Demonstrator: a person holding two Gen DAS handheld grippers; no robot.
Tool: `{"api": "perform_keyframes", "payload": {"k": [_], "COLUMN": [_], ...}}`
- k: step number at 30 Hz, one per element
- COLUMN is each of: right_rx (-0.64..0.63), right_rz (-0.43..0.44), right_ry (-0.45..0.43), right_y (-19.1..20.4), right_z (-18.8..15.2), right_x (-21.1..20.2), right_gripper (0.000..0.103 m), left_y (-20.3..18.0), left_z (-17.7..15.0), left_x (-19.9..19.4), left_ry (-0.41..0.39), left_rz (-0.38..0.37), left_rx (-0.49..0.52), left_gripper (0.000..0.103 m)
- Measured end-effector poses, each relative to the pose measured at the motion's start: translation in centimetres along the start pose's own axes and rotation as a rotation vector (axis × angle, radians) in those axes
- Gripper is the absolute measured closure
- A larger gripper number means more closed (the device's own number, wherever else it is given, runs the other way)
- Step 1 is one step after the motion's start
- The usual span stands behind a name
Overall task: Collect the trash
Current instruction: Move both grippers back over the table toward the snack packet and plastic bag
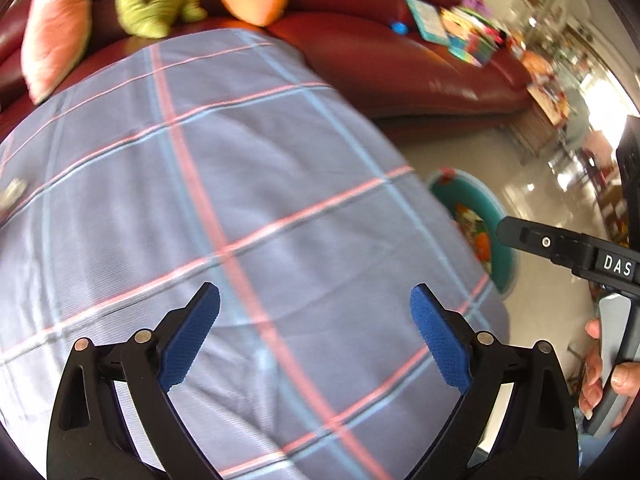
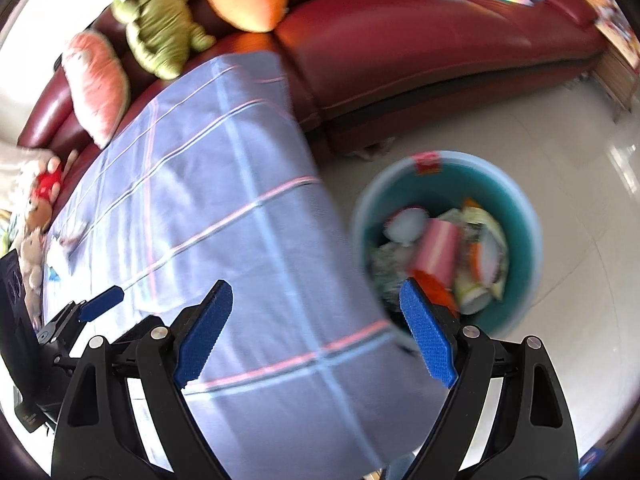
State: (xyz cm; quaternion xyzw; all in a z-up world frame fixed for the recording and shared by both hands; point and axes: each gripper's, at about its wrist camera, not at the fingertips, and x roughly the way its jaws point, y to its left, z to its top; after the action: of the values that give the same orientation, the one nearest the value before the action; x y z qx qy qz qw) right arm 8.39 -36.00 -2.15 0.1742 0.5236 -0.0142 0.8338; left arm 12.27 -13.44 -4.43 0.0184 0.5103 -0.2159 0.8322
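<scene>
A teal bin (image 2: 524,216) stands on the floor beside the table and holds several pieces of trash (image 2: 436,252). It also shows in the left wrist view (image 1: 496,216), partly hidden by the table. My left gripper (image 1: 316,336) is open and empty above the plaid tablecloth (image 1: 248,184). My right gripper (image 2: 318,332) is open and empty above the table's right edge, just left of the bin. A small piece of trash (image 1: 12,196) lies at the table's far left; it shows blurred in the right wrist view (image 2: 74,232).
A dark red sofa (image 2: 440,48) runs behind the table with plush toys (image 2: 160,20) and books (image 1: 452,28) on it. More small toys (image 2: 40,200) sit at the table's left end. Pale tiled floor (image 2: 560,160) surrounds the bin.
</scene>
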Motion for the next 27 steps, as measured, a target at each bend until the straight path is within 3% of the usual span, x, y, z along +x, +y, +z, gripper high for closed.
{"api": "perform_keyframes", "payload": {"k": [6,16,22,27], "right_rx": [-0.098,-0.362,-0.534,-0.662], "right_rz": [0.038,0.099,0.174,0.196], "right_ry": [0.042,0.126,0.179,0.229], "right_y": [7.3,23.6,32.7,39.4], "right_z": [0.5,0.8,0.2,0.3], "right_x": [1.6,5.1,7.4,10.1], "right_gripper": [0.021,0.021,0.021,0.021], "left_y": [7.8,22.1,29.7,35.2], "left_z": [-1.6,-5.8,-8.7,-10.5], "left_x": [-3.1,-8.9,-10.7,-11.0], "left_ry": [-0.042,-0.103,-0.095,-0.085], "left_rz": [0.070,0.232,0.312,0.327], "left_rx": [-0.095,-0.248,-0.332,-0.400], "left_gripper": [0.007,0.007,0.007,0.007]}}
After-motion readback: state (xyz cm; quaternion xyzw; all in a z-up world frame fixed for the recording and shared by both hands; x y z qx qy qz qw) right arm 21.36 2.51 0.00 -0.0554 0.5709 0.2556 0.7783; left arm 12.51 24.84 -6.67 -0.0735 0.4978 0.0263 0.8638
